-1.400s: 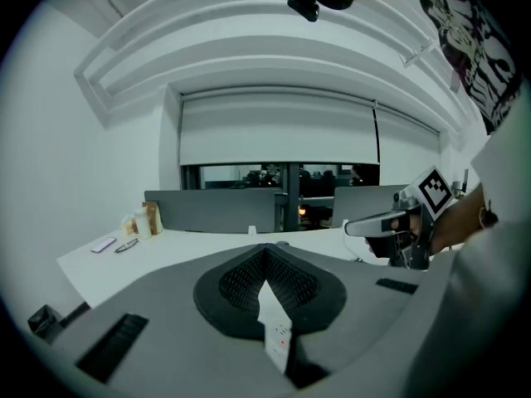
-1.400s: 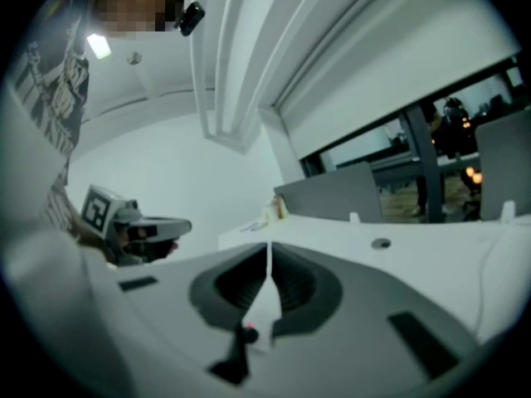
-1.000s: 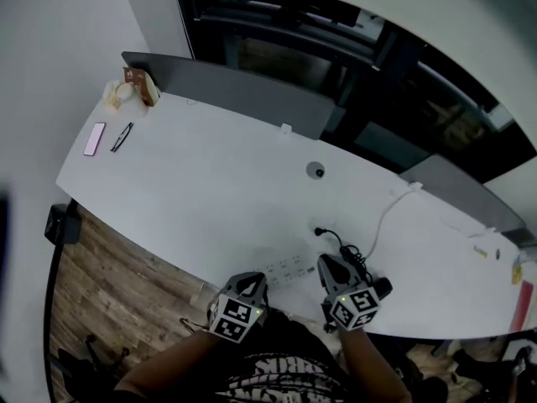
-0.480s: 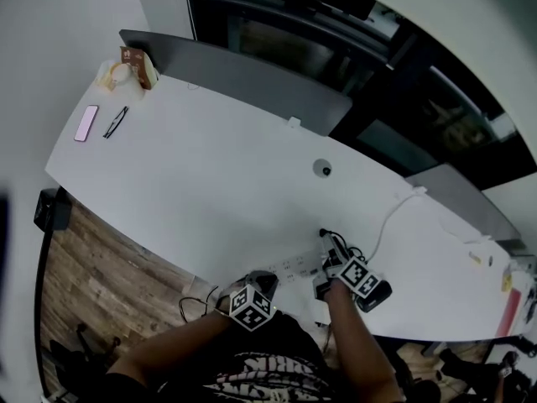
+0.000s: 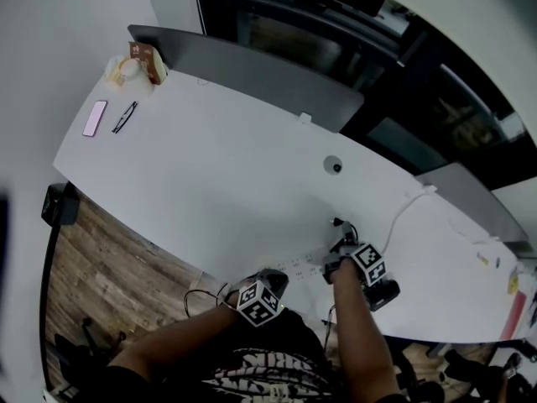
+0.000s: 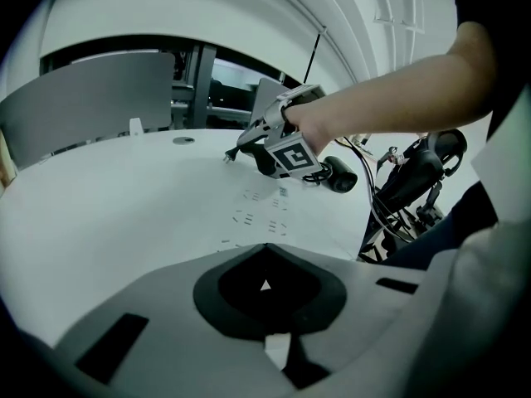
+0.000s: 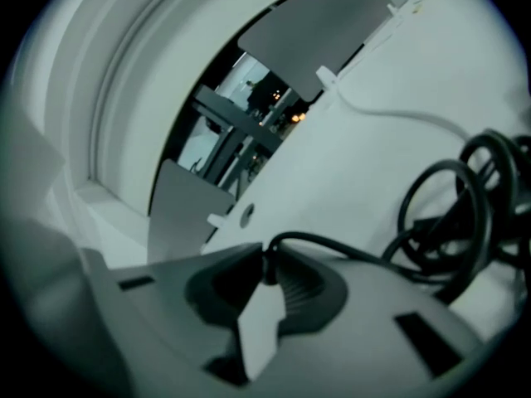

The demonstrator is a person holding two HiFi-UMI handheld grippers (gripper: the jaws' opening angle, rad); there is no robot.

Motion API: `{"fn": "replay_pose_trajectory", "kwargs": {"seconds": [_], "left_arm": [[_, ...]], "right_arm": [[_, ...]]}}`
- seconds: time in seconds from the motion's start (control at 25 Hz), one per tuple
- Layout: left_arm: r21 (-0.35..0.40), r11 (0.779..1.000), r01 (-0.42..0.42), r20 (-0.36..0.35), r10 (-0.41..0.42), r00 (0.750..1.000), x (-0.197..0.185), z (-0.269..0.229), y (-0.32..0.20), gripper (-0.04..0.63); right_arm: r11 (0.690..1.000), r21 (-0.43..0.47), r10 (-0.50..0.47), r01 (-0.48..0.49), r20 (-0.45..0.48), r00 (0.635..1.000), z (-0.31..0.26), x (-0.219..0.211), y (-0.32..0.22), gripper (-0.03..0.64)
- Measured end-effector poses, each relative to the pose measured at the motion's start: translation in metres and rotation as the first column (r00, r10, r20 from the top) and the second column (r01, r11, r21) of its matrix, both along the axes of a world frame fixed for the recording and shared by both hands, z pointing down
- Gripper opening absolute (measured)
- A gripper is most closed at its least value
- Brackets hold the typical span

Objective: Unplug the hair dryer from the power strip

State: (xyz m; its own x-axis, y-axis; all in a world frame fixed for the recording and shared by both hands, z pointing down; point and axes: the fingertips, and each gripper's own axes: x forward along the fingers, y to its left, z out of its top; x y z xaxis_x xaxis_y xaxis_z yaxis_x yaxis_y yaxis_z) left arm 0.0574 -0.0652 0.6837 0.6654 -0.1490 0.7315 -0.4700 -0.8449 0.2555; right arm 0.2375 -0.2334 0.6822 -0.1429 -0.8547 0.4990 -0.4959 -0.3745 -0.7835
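Observation:
A white power strip [image 5: 306, 264] lies near the table's front edge, its sockets showing in the left gripper view [image 6: 259, 218]. The black hair dryer [image 5: 383, 293] lies just right of it, also seen in the left gripper view [image 6: 337, 175]. Its black cord [image 7: 448, 222] is coiled beside it. My right gripper [image 5: 336, 259] is down at the strip's right end. Its jaws [image 7: 265, 261] are closing and hold the black plug, with the cord coming out between the tips. My left gripper [image 5: 273, 278] is low by the strip's near end, jaws [image 6: 265, 247] together with nothing between them.
A white cable [image 5: 393, 218] runs from the strip toward the back. A round grommet [image 5: 335, 166] sits mid-table, with a grey divider [image 5: 252, 70] behind. A pink phone [image 5: 95, 117], a pen [image 5: 124, 116] and a snack box [image 5: 144, 61] lie far left. A black chair [image 6: 415, 177] stands by the table's edge.
My right gripper has rolled over and dropped onto the plug at the strip's end. My left gripper has sunk toward the table by the strip's near end.

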Motion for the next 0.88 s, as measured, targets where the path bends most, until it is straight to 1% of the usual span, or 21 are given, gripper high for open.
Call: {"fn": "replay_pose_trajectory", "kwargs": {"seconds": [0.04, 0.12, 0.2, 0.24, 0.32, 0.4, 0.48, 0.52, 0.6, 0.64, 0.68, 0.76, 0.8, 0.88], "left_arm": [[-0.003, 1.0, 0.003, -0.007, -0.003, 1.0, 0.0, 0.0, 0.0, 0.028], [-0.004, 1.0, 0.007, -0.021, -0.007, 1.0, 0.0, -0.001, -0.002, 0.028], [0.0, 1.0, 0.008, -0.032, -0.008, 0.999, 0.002, -0.001, -0.006, 0.028], [0.002, 1.0, 0.007, -0.037, -0.007, 0.999, 0.002, -0.002, -0.007, 0.028], [0.003, 1.0, 0.006, -0.047, -0.005, 0.999, 0.002, -0.003, -0.006, 0.028], [-0.004, 1.0, 0.004, -0.051, -0.004, 0.999, 0.001, -0.004, -0.003, 0.028], [-0.013, 1.0, 0.002, -0.053, -0.003, 0.999, 0.001, -0.005, -0.003, 0.028], [-0.018, 1.0, 0.004, -0.054, -0.005, 0.999, 0.001, -0.006, -0.003, 0.029], [-0.028, 0.999, 0.025, -0.056, -0.026, 0.998, 0.0, -0.006, -0.005, 0.029], [-0.036, 0.998, 0.042, -0.056, -0.044, 0.997, 0.0, -0.007, -0.006, 0.028], [-0.046, 0.997, 0.058, -0.056, -0.061, 0.997, -0.001, -0.006, -0.008, 0.028], [-0.06, 0.996, 0.07, -0.055, -0.073, 0.996, -0.002, -0.007, -0.012, 0.028], [-0.06, 0.996, 0.07, -0.055, -0.073, 0.996, -0.003, -0.007, -0.013, 0.028], [-0.048, 0.996, 0.07, -0.056, -0.072, 0.996, -0.005, -0.008, -0.014, 0.028]], "right_arm": [[1.0, 0.023, -0.008, 0.007, 0.006, 1.0, -0.004, 0.0, 0.0, 0.07], [0.993, 0.109, -0.043, 0.04, 0.026, 0.999, -0.021, -0.006, 0.005, 0.067], [0.975, 0.21, -0.08, 0.068, 0.05, 0.996, -0.047, -0.013, 0.017, 0.067], [0.965, 0.249, -0.101, 0.087, 0.046, 0.994, -0.058, -0.016, 0.028, 0.067], [0.939, 0.295, -0.179, 0.178, -0.025, 0.984, -0.074, -0.023, 0.058, 0.067], [0.896, 0.322, -0.283, 0.305, -0.116, 0.952, -0.086, -0.04, 0.086, 0.067], [0.856, 0.319, -0.371, 0.406, -0.168, 0.913, -0.088, -0.059, 0.107, 0.067], [0.837, 0.298, -0.415, 0.459, -0.2, 0.887, -0.083, -0.069, 0.116, 0.067], [0.784, 0.234, -0.503, 0.576, -0.304, 0.809, -0.07, -0.087, 0.13, 0.067], [0.76, 0.21, -0.527, 0.616, -0.357, 0.771, -0.065, -0.093, 0.133, 0.067], [0.749, 0.195, -0.529, 0.633, -0.398, 0.75, -0.063, -0.096, 0.134, 0.067], [0.754, 0.184, -0.509, 0.63, -0.443, 0.738, -0.061, -0.097, 0.13, 0.069], [0.754, 0.179, -0.508, 0.632, -0.451, 0.734, -0.059, -0.099, 0.128, 0.071], [0.74, 0.171, -0.532, 0.651, -0.444, 0.721, -0.054, -0.108, 0.128, 0.076]]}}
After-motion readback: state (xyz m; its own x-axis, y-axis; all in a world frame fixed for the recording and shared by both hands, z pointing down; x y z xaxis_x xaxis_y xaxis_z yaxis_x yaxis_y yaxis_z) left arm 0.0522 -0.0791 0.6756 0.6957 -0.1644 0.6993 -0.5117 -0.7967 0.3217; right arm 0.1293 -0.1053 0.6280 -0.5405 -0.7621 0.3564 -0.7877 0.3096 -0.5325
